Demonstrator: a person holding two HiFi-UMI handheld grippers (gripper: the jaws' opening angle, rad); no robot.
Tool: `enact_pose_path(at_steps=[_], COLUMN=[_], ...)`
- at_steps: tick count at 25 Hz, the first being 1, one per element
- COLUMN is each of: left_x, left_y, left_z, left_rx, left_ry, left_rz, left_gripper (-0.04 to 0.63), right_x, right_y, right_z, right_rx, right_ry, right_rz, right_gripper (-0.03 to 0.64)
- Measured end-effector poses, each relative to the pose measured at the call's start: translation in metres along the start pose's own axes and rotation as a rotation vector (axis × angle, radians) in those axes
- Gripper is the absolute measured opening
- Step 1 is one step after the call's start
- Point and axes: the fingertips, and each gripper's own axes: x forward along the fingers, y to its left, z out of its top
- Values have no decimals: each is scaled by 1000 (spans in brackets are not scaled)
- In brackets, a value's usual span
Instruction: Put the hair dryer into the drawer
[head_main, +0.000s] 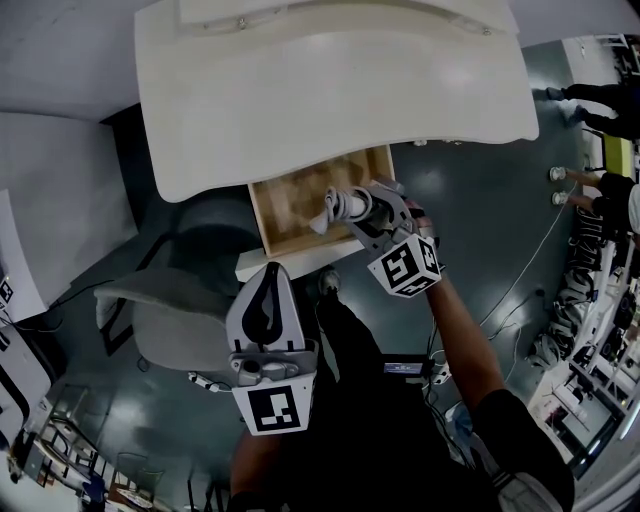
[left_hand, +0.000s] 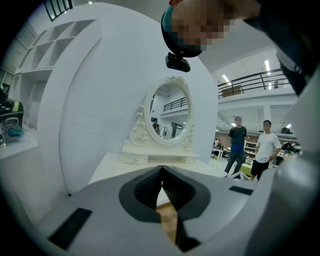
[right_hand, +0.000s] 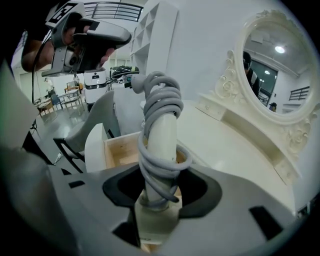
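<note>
**Head view:** The light wooden drawer (head_main: 285, 210) is pulled open under the big white dressing table top (head_main: 330, 90). Your right gripper (head_main: 350, 205) hangs over the drawer. It pinches the white hair dryer with the grey cord wound round it (head_main: 335, 205). Your left gripper (head_main: 268, 285) is lower down, near the grey chair (head_main: 165, 320), well apart from the drawer.

**Left gripper view:** Its two jaws are pressed together and nothing is between them. Past them you see the white oval mirror with the curly frame (left_hand: 170, 112) standing on the table.

**Right gripper view:** The jaws stand wide and squeeze the thick bottom part of the hair dryer. The handle with the cord sticks out past them, and the open drawer is just behind it.

**How far along:** The drawer is open and the hair dryer is picked up and over it. I think you have yet to lower it in and let go.

**Hard to see:**
- The big end of the hair dryer is hidden by the jaws.
- The back of the drawer is hidden under the table top.
- I cannot tell if the hair dryer touches the drawer floor.
</note>
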Motion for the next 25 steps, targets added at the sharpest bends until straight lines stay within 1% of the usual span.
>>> enact_pose_path(at_steps=[11, 16, 25], left_x=[9, 13, 19], left_y=[13, 16, 16], left_z=[-7, -7, -10], left_rx=[-10, 20, 5], left_ry=[15, 20, 18], left_rz=[14, 15, 6], left_gripper=[23, 23, 23], right_x=[36, 49, 69], right_y=[7, 11, 15], right_z=[-21, -31, -47], right_rx=[-22, -34, -23], right_ry=[124, 175, 254], right_rz=[57, 85, 132], right_gripper=[201, 201, 201])
